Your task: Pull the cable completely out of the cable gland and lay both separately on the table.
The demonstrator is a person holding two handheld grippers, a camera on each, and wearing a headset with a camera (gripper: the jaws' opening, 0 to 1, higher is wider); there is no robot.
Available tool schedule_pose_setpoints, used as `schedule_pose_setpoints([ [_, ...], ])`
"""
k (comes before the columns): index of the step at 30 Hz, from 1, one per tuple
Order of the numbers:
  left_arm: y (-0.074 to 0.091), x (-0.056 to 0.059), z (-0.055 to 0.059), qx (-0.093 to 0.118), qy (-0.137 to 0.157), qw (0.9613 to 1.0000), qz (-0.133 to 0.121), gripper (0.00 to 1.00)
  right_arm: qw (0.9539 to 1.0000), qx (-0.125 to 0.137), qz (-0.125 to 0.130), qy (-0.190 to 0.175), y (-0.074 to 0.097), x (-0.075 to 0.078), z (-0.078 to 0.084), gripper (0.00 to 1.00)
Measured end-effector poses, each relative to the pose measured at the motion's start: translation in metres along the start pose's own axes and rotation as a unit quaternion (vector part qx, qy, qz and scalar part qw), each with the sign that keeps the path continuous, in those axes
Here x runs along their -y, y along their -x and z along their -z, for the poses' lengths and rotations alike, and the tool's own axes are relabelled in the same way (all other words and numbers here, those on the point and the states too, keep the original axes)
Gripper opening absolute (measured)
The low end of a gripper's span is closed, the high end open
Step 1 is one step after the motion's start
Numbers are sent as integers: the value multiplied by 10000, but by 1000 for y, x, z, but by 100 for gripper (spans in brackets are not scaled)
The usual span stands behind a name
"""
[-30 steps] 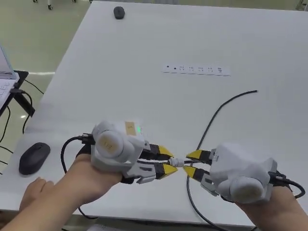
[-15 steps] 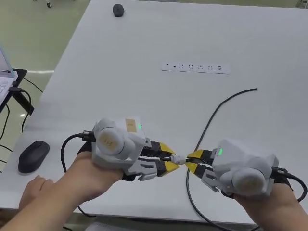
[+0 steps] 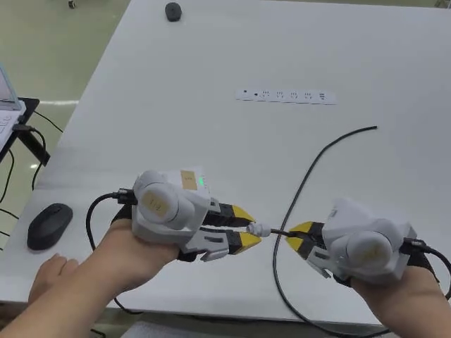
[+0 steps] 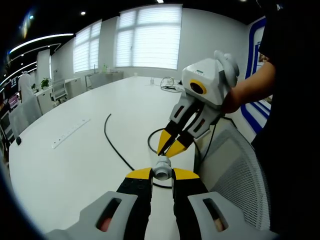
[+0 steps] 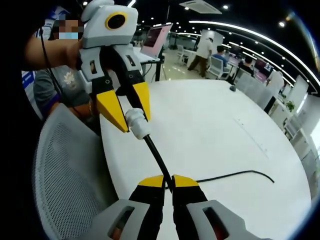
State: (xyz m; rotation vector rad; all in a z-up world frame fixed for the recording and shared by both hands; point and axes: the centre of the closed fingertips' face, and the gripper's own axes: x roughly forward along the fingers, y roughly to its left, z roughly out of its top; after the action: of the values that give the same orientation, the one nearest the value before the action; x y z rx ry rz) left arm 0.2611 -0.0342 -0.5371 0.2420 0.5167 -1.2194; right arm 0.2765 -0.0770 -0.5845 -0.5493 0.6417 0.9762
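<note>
Item: left gripper (image 3: pixel 246 229), yellow-tipped jaws closed onto the white cable gland (image 3: pixel 260 229), which sits clamped between the tips and is lifted above the near edge of the white table (image 3: pixel 211 84). Item: right gripper (image 3: pixel 297 236), jaws brought together on the black cable (image 3: pixel 310 172), pinching it a little way out from the gland's mouth; a short taut stretch of cable spans the gap between the two grippers, whose tips stand apart. Cable is not yet free: one end remains inside the gland. Its remaining length loops down past the table edge, then curves back across the tabletop, with the free end lying flat to the right. Also on the table: a white power strip (image 3: pixel 285 96) further back, and a dark mouse (image 3: pixel 48 225) at the left edge.
</note>
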Motion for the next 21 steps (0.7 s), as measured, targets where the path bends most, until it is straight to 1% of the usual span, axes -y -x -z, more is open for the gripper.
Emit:
schedule_pose_setpoints([
  [4,0,0,2,-16,7,10000,-10,15,9999,-93,41,20,-1,3,6,0],
  [5,1,0,2,-4,17,10000,-11,15,9998,-159,61,96,-1,4,10,0],
  [9,3,-1,4,11,67,10000,-28,15,9997,-204,71,64,0,7,15,0],
  [12,4,-1,6,15,88,10000,-32,15,9997,-194,105,63,0,9,15,0],
  [17,3,1,9,9,102,9999,-29,15,9997,-184,137,96,-2,9,9,0],
  [21,3,2,11,23,113,9999,-32,15,9997,-108,172,154,-3,11,3,0],
])
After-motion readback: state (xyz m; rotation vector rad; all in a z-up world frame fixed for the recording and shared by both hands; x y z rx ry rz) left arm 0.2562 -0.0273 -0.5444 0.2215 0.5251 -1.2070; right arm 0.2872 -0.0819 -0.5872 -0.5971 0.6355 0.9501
